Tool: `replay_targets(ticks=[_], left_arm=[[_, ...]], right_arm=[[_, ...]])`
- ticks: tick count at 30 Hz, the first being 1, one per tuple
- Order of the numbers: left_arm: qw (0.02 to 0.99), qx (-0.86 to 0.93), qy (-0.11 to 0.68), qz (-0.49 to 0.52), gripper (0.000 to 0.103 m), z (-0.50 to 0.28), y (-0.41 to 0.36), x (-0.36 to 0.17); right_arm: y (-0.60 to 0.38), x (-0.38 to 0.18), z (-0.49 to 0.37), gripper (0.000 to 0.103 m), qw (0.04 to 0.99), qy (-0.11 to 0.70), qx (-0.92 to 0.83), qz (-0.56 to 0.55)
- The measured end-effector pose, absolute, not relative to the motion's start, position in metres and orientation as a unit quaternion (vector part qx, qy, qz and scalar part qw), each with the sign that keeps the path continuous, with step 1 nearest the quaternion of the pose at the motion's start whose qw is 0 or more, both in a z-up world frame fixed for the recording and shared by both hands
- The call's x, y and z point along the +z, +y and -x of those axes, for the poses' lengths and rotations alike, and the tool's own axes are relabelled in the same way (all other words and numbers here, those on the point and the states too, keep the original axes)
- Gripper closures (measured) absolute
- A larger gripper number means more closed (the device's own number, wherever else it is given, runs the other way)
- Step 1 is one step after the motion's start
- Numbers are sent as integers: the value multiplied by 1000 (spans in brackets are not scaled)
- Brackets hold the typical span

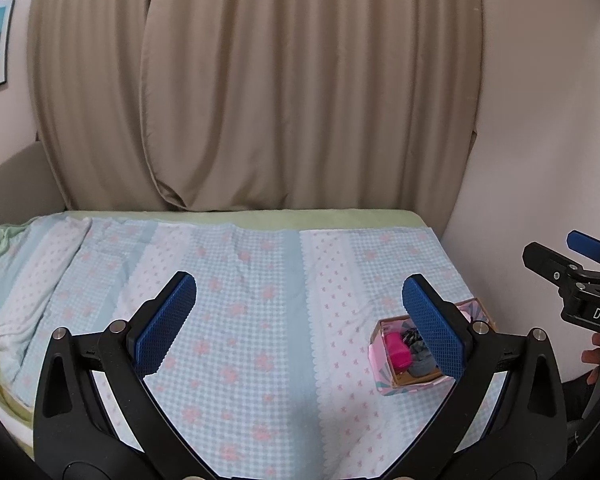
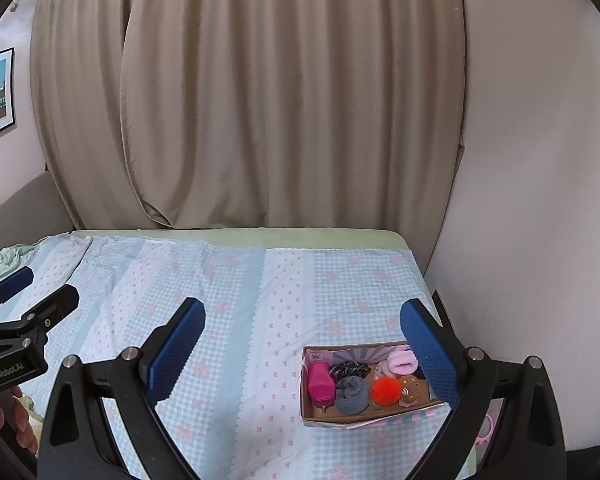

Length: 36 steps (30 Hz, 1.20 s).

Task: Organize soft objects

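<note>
A shallow cardboard box [image 2: 306, 392] with pink and blue sides sits on the bed at the right, also seen in the left wrist view [image 1: 380, 334]. It holds a pink pouch [image 2: 320, 384], a grey rolled sock [image 2: 352, 394], a black scrunchie [image 2: 348, 369], an orange pompom [image 2: 386, 390], a pale pink fluffy item [image 2: 402, 362] and a brown plush [image 2: 412, 392]. My left gripper [image 1: 300, 324] is open and empty above the bedspread, left of the box. My right gripper [image 2: 302, 348] is open and empty, its right finger over the box's right end.
The bed has a blue checked bedspread [image 2: 220, 280] with pink flowers. Beige curtains [image 2: 260, 100] hang behind it and a white wall [image 2: 540, 240] stands at the right. A green cloth [image 2: 4, 260] lies at the far left. A pink ring [image 2: 486, 432] lies near the box.
</note>
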<state>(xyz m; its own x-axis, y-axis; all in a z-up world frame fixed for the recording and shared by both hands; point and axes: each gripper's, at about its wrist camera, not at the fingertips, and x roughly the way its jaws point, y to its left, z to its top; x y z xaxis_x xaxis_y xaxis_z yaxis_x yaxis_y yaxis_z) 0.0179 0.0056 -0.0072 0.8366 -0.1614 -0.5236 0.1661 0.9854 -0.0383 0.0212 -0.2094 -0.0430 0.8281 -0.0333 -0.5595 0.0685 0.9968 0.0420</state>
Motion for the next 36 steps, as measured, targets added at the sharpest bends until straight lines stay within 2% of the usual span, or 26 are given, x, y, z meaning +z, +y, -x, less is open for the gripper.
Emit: replay_targets(ticks=[36], left_arm=[[961, -81, 265, -10, 0, -25, 2, -9]], right_arm=[[-209, -43, -30, 6, 956, 290, -26, -34]])
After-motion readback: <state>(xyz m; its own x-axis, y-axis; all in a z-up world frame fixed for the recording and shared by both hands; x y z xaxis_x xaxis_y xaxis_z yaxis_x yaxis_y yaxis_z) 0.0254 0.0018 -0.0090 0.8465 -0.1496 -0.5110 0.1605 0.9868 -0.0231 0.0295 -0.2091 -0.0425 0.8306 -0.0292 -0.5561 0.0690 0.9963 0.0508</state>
